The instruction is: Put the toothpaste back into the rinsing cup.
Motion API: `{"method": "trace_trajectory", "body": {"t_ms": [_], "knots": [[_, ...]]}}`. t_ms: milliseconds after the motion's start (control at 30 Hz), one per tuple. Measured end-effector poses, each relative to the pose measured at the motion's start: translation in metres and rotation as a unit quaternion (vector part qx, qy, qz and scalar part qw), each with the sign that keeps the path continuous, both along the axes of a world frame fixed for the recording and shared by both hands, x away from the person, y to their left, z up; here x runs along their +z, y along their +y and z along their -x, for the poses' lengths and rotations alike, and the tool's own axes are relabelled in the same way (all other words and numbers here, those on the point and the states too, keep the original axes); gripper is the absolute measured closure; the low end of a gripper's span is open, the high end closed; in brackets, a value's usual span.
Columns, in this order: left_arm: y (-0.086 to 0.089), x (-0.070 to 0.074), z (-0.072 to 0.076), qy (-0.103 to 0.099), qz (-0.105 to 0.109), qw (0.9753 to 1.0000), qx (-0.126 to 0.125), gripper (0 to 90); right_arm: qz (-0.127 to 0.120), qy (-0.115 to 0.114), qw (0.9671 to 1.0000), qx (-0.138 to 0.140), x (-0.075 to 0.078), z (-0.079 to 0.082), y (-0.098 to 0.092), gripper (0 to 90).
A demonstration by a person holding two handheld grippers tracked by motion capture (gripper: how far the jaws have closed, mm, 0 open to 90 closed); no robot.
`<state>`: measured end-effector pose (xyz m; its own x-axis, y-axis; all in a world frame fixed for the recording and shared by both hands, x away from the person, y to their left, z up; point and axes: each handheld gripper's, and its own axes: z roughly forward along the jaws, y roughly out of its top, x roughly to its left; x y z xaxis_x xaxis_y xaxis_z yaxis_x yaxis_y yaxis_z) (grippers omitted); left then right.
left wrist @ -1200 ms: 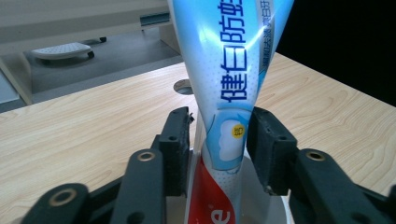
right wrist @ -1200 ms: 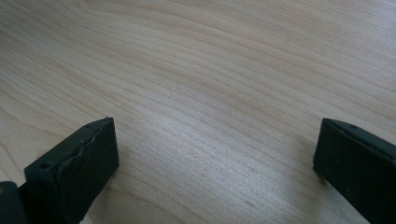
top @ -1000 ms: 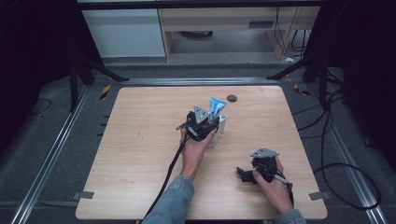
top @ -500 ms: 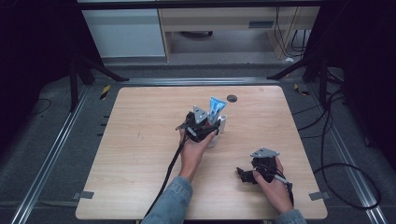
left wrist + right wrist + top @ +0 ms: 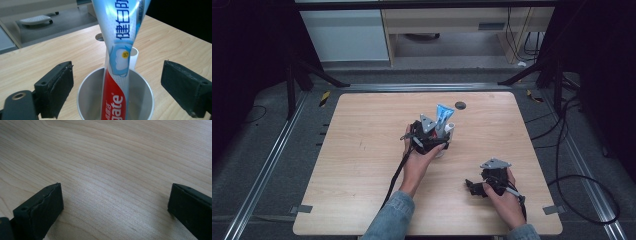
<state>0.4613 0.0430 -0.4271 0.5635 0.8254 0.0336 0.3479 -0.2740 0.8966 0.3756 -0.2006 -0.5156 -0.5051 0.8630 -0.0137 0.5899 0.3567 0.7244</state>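
Note:
A blue, white and red toothpaste tube (image 5: pixel 117 62) stands tilted in a metal cup (image 5: pixel 85 100), its flat end up (image 5: pixel 443 116). A small white cylinder (image 5: pixel 134 56) stands just behind the cup. My left gripper (image 5: pixel 116 92) is open, its jaws either side of the cup rim without touching the tube; in the high view it (image 5: pixel 432 137) sits mid-table over the cup. My right gripper (image 5: pixel 115 212) is open above bare wood, near the front right of the table (image 5: pixel 479 186).
A dark round hole (image 5: pixel 460 105) lies in the wooden table (image 5: pixel 362 150) beyond the cup. Black cables trail from both grippers toward the front edge. A shelf unit and stand legs are on the floor behind the table.

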Motion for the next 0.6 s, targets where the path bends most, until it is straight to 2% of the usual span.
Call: {"method": "trace_trajectory", "body": {"t_ms": [100, 300, 600], "knots": [[0.001, 0.003, 0.003, 0.002, -0.007, 1.0000, -0.006, 9.6, 0.000, 0.000, 1.0000, 0.000, 0.000, 0.000, 0.000, 0.3], [-0.001, 0.004, 0.016, 0.004, -0.037, 0.9991, -0.022, 8.3, 0.000, -0.001, 1.0000, 0.001, 0.000, 0.000, 0.000, 0.3], [0.001, 0.006, 0.027, 0.008, -0.065, 0.9975, -0.028, 6.6, 0.000, -0.001, 1.0000, 0.001, 0.000, 0.000, 0.000, 0.3]]}}
